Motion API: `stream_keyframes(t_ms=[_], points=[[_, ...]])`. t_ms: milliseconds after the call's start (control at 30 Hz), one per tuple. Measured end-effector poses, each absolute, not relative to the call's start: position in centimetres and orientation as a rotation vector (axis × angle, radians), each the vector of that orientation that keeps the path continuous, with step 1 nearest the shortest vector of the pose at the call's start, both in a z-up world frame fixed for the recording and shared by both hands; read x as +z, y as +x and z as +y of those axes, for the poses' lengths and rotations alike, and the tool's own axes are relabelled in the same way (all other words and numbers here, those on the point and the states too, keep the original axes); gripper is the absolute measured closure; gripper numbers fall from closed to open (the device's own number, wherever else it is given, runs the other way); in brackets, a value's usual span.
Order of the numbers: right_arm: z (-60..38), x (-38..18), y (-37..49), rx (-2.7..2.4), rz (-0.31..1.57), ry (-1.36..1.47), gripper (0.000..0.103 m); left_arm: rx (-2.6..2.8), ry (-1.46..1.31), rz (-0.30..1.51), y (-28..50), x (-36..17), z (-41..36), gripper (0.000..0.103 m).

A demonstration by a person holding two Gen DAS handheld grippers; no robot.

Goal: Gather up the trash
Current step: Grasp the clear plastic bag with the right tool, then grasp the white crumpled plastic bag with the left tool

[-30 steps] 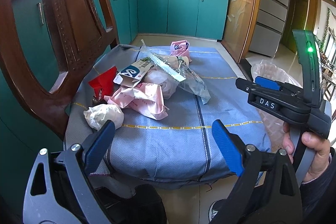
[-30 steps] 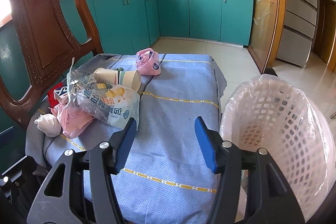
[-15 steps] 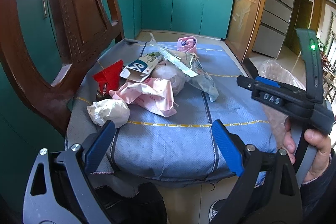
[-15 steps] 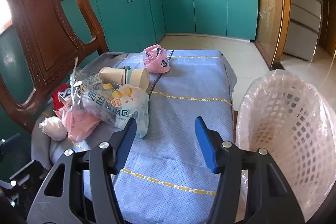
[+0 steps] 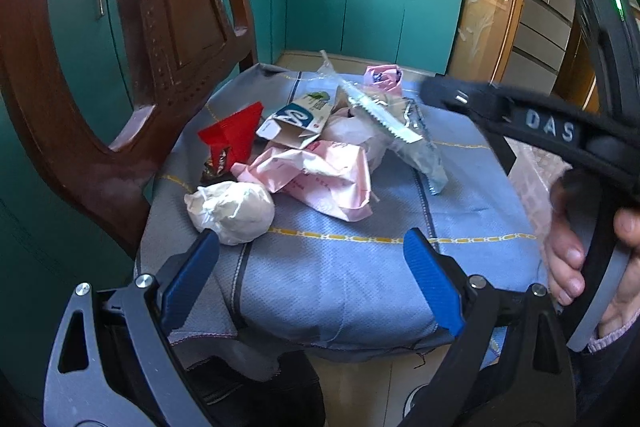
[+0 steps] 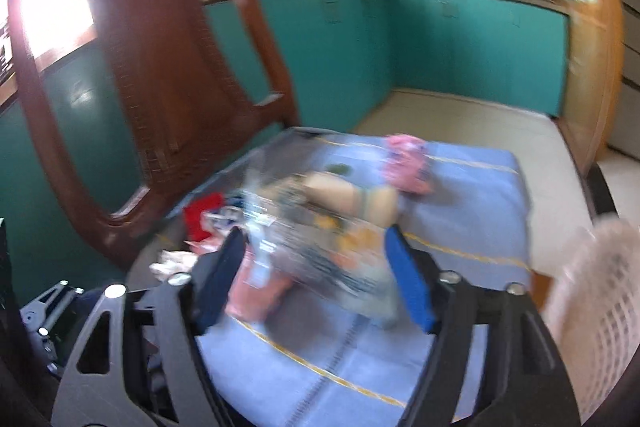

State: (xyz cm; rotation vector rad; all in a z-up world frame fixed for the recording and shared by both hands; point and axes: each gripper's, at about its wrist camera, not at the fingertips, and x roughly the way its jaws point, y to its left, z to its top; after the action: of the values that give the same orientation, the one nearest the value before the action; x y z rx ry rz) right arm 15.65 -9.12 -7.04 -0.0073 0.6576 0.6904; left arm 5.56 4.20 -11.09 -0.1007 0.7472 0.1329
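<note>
While both tools hang above the near edge of the seat, neither holds anything: the left gripper stands with its blue pads spread wide over bare cloth, and the right gripper is likewise spread wide, its view smeared by motion blur. Between the right gripper's pads, and just beyond them, lies the clear printed plastic bag, the item closest to it. In the left view the white crumpled wad sits just beside the left pad, with the pink wrapper next to it, the red packet and the torn carton behind. A small pink bag lies apart at the far side, and paper cups lie on their sides under the clear bag. All of it rests on the blue cloth covering the chair, whose wooden backrest rises on the left. The white lattice basket, lined with a thin bag, stands off the right edge of the seat.

Judging by the layout, nothing has been collected yet and the step in hand is the reach for a first piece, probably the clear bag. The next move calls for lowering the right pads around a bunched fold of it, closing firmly since the film is slippery, then carrying it right to the basket without dragging the cups along.
</note>
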Motion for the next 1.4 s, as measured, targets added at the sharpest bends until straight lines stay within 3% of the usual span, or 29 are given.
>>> stream_keyframes(t_ms=[167, 233, 267, 367, 567, 700, 933, 1000, 1167, 1400], points=[[-4.0, -8.5, 15.8, 0.652, 0.66, -0.208, 0.026, 0.158, -0.105, 0.76, 5.6, -11.4, 4.9, 0.01], [-3.6, -9.5, 16.3, 0.641, 0.684, -0.228, 0.04, 0.162, -0.102, 0.76, 5.6, -11.4, 5.0, 0.01], [-3.7, -9.8, 16.4, 0.643, 0.697, -0.233, 0.058, 0.165, -0.099, 0.76, 5.7, -11.4, 5.0, 0.01], [-4.3, -10.2, 16.1, 0.641, 0.698, -0.256, 0.071, 0.168, -0.101, 0.766, 6.0, -11.7, 5.2, 0.01], [-8.4, -8.6, 14.2, 0.655, 0.673, -0.182, 0.072, 0.161, -0.18, 0.773, 7.5, -11.8, 7.2, 0.011], [-11.7, -7.2, 13.7, 0.645, 0.659, -0.086, 0.072, 0.209, -0.16, 0.787, 8.9, -12.2, 8.5, 0.028], [-14.6, -6.6, 13.0, 0.605, 0.638, -0.059, 0.072, 0.23, -0.125, 0.854, 11.0, -14.2, 8.8, 0.042], [-14.5, -6.7, 13.1, 0.603, 0.637, -0.062, 0.072, 0.24, -0.107, 0.868, 11.2, -14.8, 8.7, 0.06], [-14.1, -6.9, 12.9, 0.591, 0.633, -0.094, 0.072, 0.237, -0.07, 0.858, 10.8, -14.7, 8.1, 0.068], [-13.6, -7.4, 12.9, 0.576, 0.642, -0.12, 0.072, 0.175, -0.042, 0.779, 8.2, -11.5, 6.3, 0.068]])
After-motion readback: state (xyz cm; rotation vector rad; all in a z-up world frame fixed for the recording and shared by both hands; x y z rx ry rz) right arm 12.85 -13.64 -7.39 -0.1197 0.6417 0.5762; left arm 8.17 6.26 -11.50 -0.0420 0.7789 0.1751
